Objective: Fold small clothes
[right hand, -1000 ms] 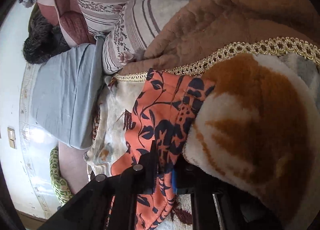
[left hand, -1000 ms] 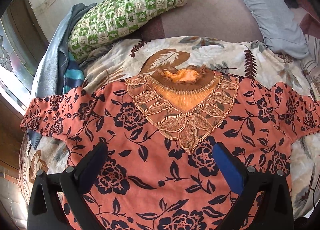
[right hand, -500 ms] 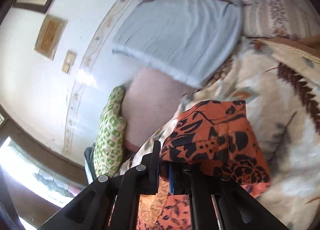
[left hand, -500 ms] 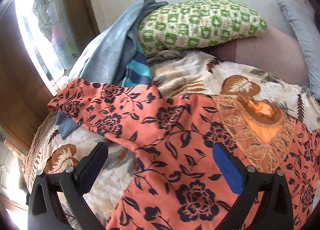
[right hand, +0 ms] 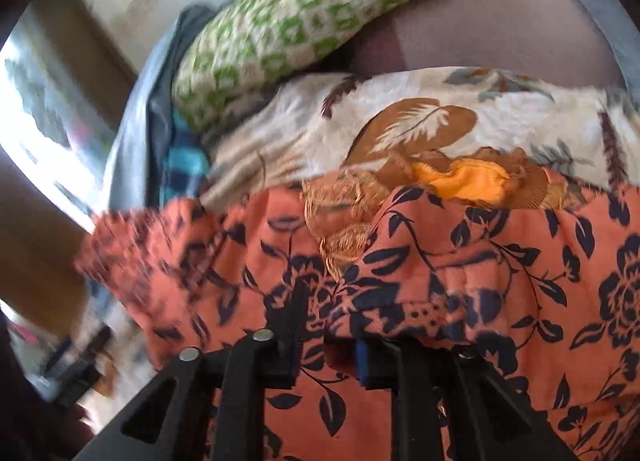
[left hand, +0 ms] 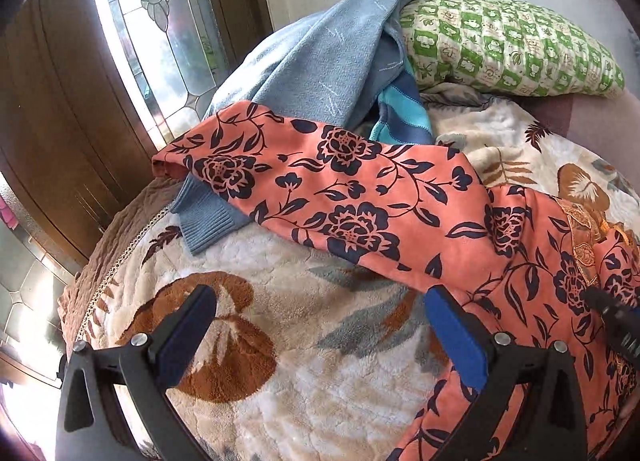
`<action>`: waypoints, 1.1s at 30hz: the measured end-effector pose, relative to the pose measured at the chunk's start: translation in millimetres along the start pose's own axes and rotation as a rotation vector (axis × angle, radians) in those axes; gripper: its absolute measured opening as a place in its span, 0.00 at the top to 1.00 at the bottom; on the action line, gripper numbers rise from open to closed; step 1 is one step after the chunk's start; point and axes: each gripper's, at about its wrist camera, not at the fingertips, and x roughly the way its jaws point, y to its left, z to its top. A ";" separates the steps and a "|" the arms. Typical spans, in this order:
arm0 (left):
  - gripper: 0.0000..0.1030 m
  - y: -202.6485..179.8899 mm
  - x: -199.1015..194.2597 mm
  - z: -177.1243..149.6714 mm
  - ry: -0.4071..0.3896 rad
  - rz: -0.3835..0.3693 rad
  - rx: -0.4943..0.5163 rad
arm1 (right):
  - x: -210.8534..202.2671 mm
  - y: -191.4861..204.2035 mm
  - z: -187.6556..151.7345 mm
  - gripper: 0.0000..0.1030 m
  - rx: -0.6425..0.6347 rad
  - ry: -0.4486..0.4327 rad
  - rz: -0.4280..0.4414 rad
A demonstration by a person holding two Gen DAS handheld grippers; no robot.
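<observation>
Left gripper (left hand: 320, 313): spread wide, nothing between its blue pads, hovering over the blanket just beside the lower edge of the blouse's sleeve.
Right gripper (right hand: 328, 325): pressed together on a fold of the blouse, the cloth bunched between the two fingers; its black tip also shows at the right edge of the left wrist view.
Blouse (left hand: 360, 197): orange with dark blue flowers and leaves, lying on the bed. One sleeve stretches out flat to the left, its cuff resting on the blue sweater. The body runs off to the right.
Neckline (right hand: 472, 181): gold lace trim with an orange lining, partly covered by a fold of the blouse drawn across it.
Blanket (left hand: 280, 381): fluffy cream cover with brown and grey leaf shapes, under the blouse.
Blue sweater (left hand: 320, 61): heaped behind the sleeve, its ribbed hem sticking out below the cuff; a turquoise striped cloth sits against it.
Pillow (left hand: 508, 45): green and cream checked, behind the blanket, against the wall.
Window (left hand: 160, 21): leaded glass in a dark wooden frame, left of the bed.
</observation>
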 end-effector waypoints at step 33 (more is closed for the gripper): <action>0.49 -109.3 -10.5 -2.9 -0.033 -0.399 0.145 | -72.1 -289.5 -89.5 0.64 0.605 -0.001 0.081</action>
